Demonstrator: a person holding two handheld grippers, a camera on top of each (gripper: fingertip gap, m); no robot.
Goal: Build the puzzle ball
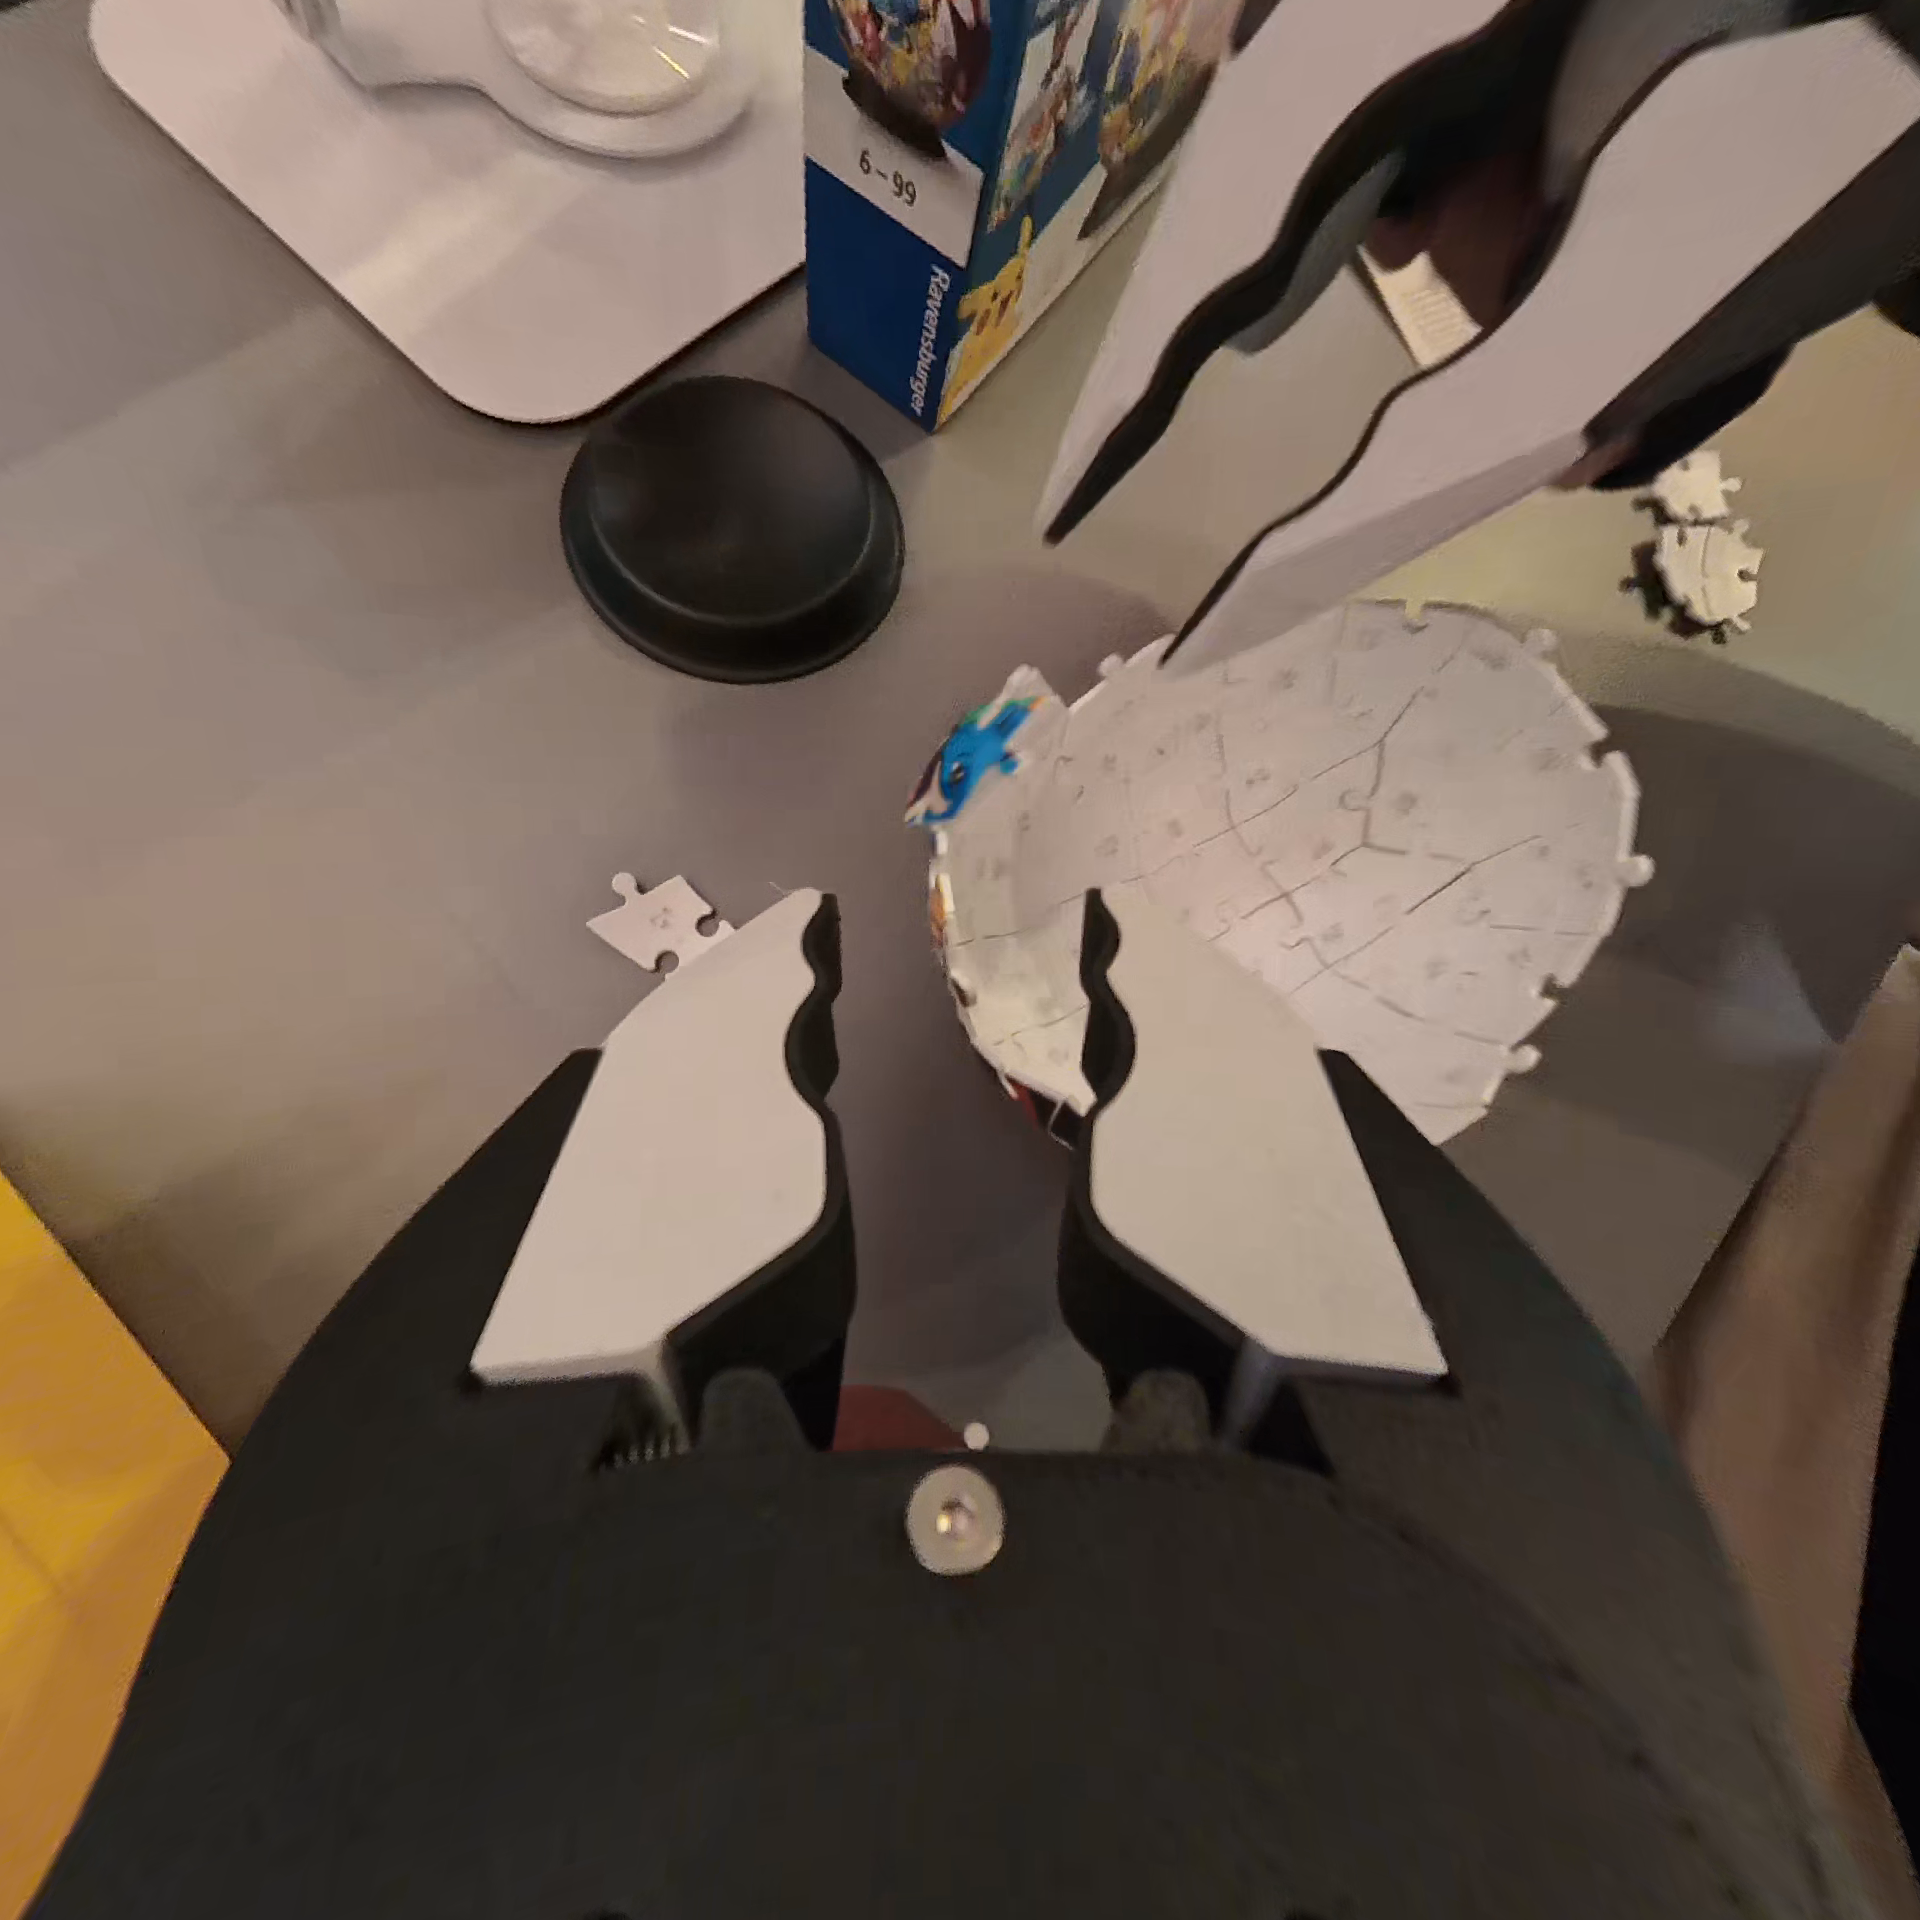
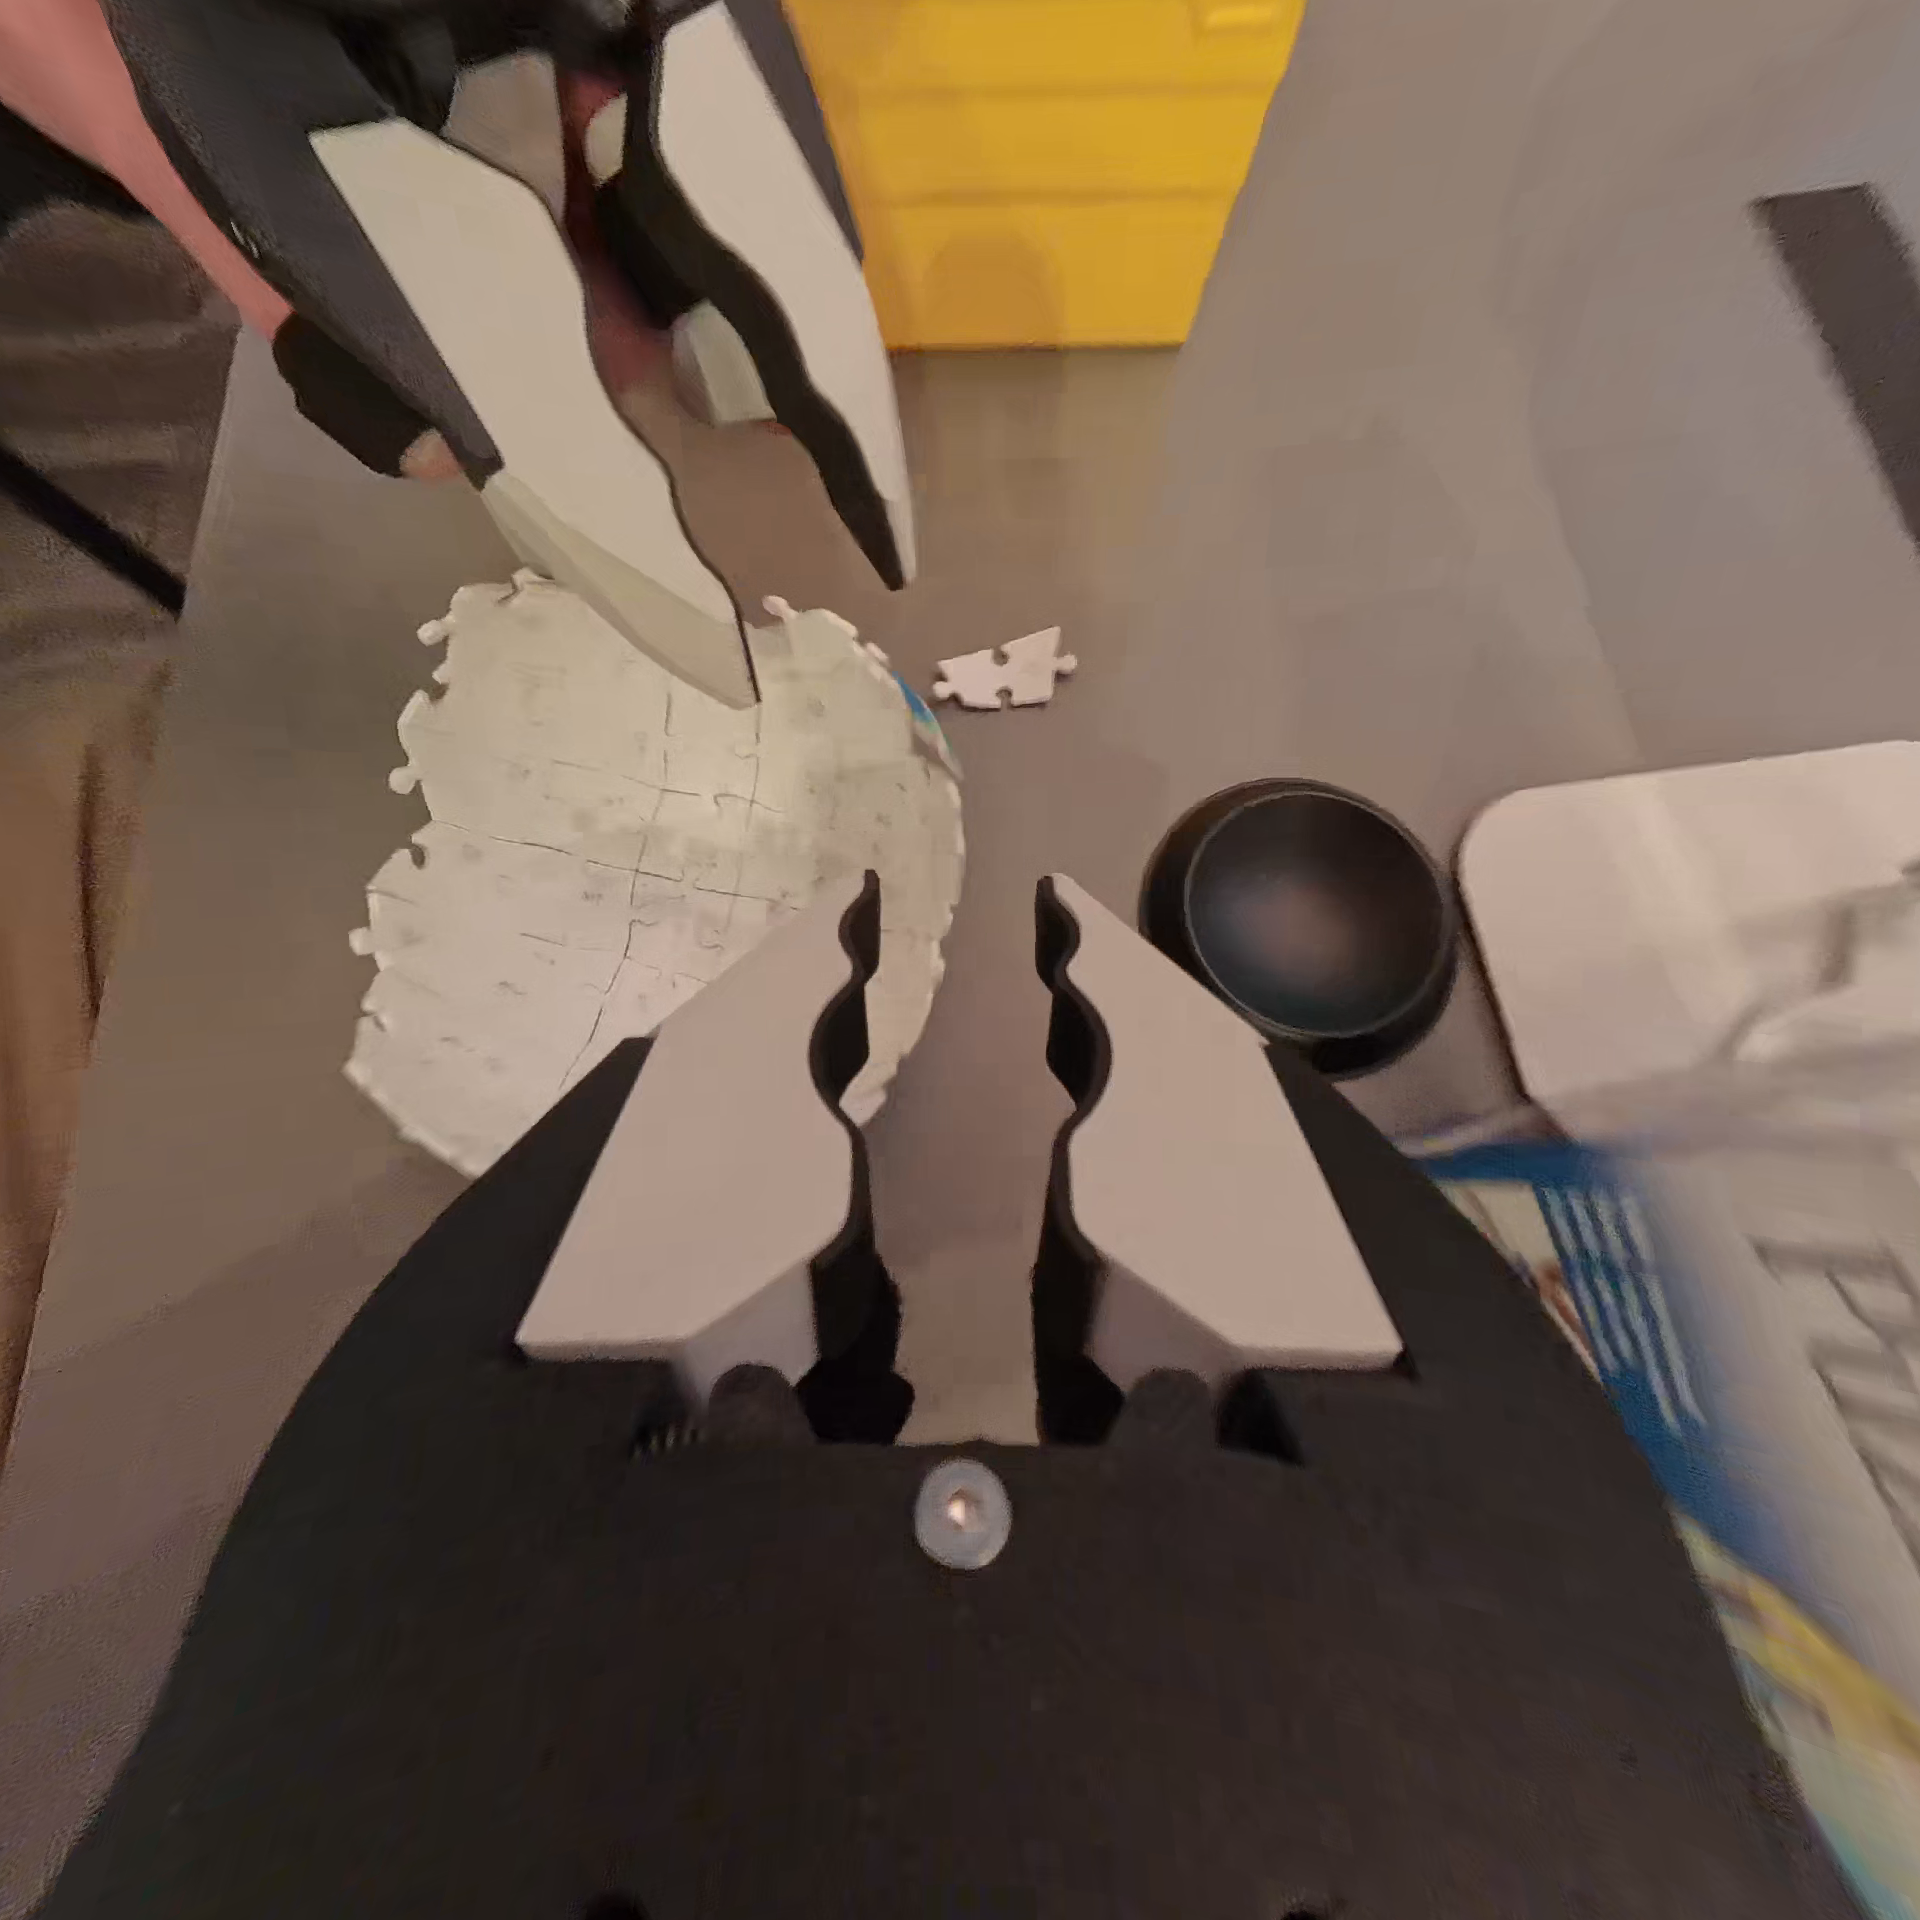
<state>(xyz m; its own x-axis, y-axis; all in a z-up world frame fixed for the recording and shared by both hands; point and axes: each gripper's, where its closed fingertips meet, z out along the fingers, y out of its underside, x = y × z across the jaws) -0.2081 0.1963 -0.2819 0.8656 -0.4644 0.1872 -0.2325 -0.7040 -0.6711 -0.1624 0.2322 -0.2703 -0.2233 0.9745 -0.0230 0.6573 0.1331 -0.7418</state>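
Observation:
A half-built puzzle ball shell (image 1: 1351,831) lies on the grey table with its white inside facing up; it also shows in the right wrist view (image 2: 623,852). A coloured blue piece (image 1: 982,753) sits at its rim. My left gripper (image 1: 958,914) is open, and the shell's near rim shows between its jaws. It also shows in the right wrist view (image 2: 821,636), one finger over the shell's inside and one outside. My right gripper (image 2: 956,888) is open over the opposite rim; it also shows in the left wrist view (image 1: 1117,592). A loose white piece (image 1: 660,920) lies beside the shell.
A black round stand (image 1: 727,530) sits left of the shell. A blue puzzle box (image 1: 935,208) and a white mat (image 1: 416,260) with a clear plastic item lie behind. More joined white pieces (image 1: 1704,551) lie at the far right. A yellow box (image 2: 1039,156) stands at the table's edge. The tips of one gripper are about 7 centimetres away from the tips of the other. My right tips are about 12 centimetres from the loose white piece (image 1: 660,920), my left tips only 8 centimetres. My right wrist view (image 2: 1031,667) looks at it from another angle.

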